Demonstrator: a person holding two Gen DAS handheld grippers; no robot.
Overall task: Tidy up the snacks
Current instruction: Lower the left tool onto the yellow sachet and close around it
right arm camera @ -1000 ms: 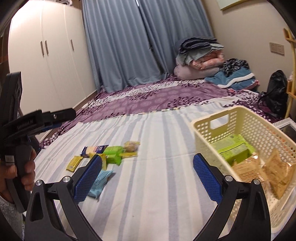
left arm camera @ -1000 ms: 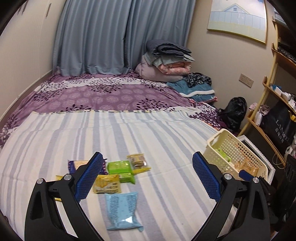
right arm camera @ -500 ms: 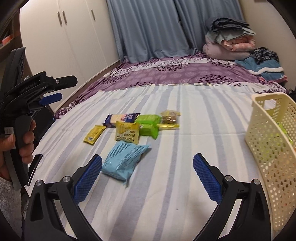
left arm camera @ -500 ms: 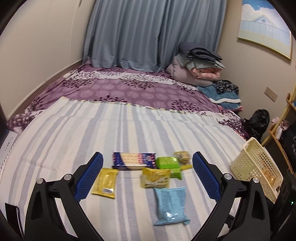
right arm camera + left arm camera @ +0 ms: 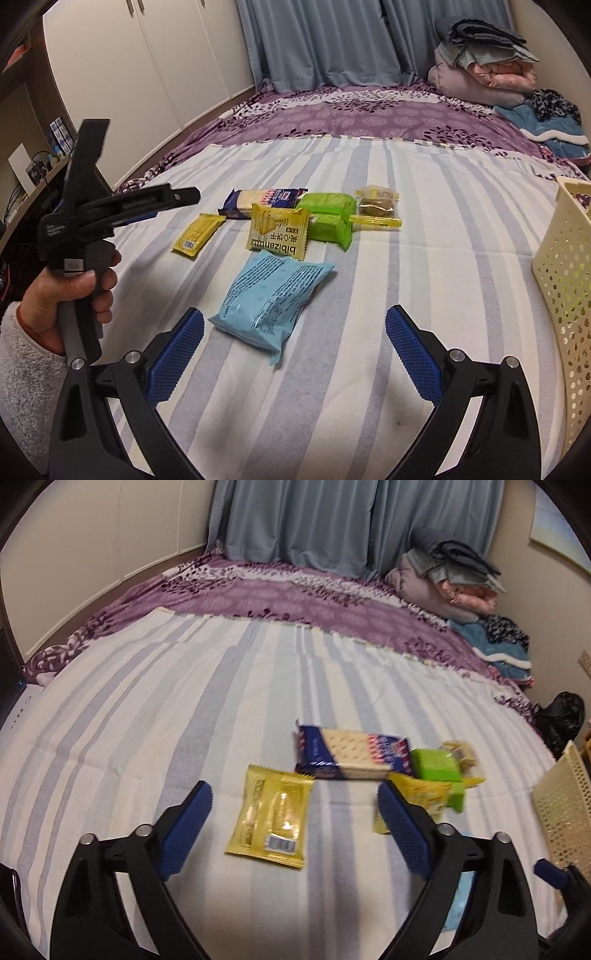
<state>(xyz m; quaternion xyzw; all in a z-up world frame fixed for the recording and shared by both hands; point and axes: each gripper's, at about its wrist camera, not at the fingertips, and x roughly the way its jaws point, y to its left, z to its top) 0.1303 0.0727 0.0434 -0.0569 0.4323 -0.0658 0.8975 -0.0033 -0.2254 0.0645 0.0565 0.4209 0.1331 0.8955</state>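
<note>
While a hand (image 5: 70, 291) in a fleecy white sleeve (image 5: 26, 373) holds it at the far left of the right wrist view, the left gripper (image 5: 293, 812) hangs over the striped bed sheet (image 5: 155, 709) with its fingers closing but holding nothing; the small yellow sachet (image 5: 271, 818) lies on the sheet between them, untouched. Taking that sachet as the landmark, the blue cracker pack (image 5: 351, 753) lies just beyond it to the right, nearly touching its upper corner. Right of the sachet sits the yellow biscuit packet (image 5: 279, 232), partly hidden behind one finger in the left wrist view. Further right again are the green wrapped snacks (image 5: 328, 218), with a small clear-wrapped brown snack (image 5: 376, 205) beside them and a thin yellow stick (image 5: 376, 220) lying just in front of it. Nearer the camera than the sachet, the light blue pouch (image 5: 275, 295) rests flat, just ahead of the right gripper (image 5: 293, 354), whose fingers stand wide apart and empty. Far right of the sachet, the cream perforated basket (image 5: 561, 280) stands at the bed's edge, something green showing through its holes.
</note>
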